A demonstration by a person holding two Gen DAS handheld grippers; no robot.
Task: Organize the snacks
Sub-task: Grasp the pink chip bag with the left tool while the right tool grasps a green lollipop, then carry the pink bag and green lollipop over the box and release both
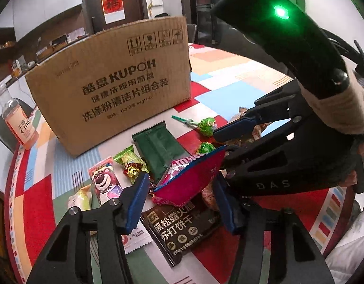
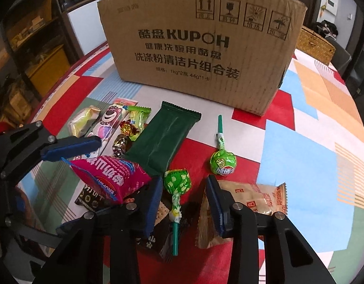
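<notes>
Snacks lie scattered on a patterned table in front of a brown cardboard box (image 1: 110, 80) (image 2: 203, 45). My left gripper (image 1: 182, 189) is open around a magenta snack packet (image 1: 189, 179) (image 2: 110, 179), whose edge rests by the right fingertip. My right gripper (image 2: 184, 203) is open, its jaws either side of a green lollipop (image 2: 176, 184). A second green lollipop (image 2: 223, 161), a dark green packet (image 2: 163, 139) (image 1: 158, 149), a black cracker packet (image 1: 182, 229) and a beige cracker packet (image 2: 253, 198) lie close by.
A pink bear-print packet (image 1: 103, 179) (image 2: 108, 120), small wrapped candies (image 1: 132, 165) (image 2: 127, 130) and a pale yellow packet (image 2: 83, 120) lie at the left. A drink bottle (image 1: 16, 118) stands left of the box. A wicker basket (image 2: 314, 45) sits behind it.
</notes>
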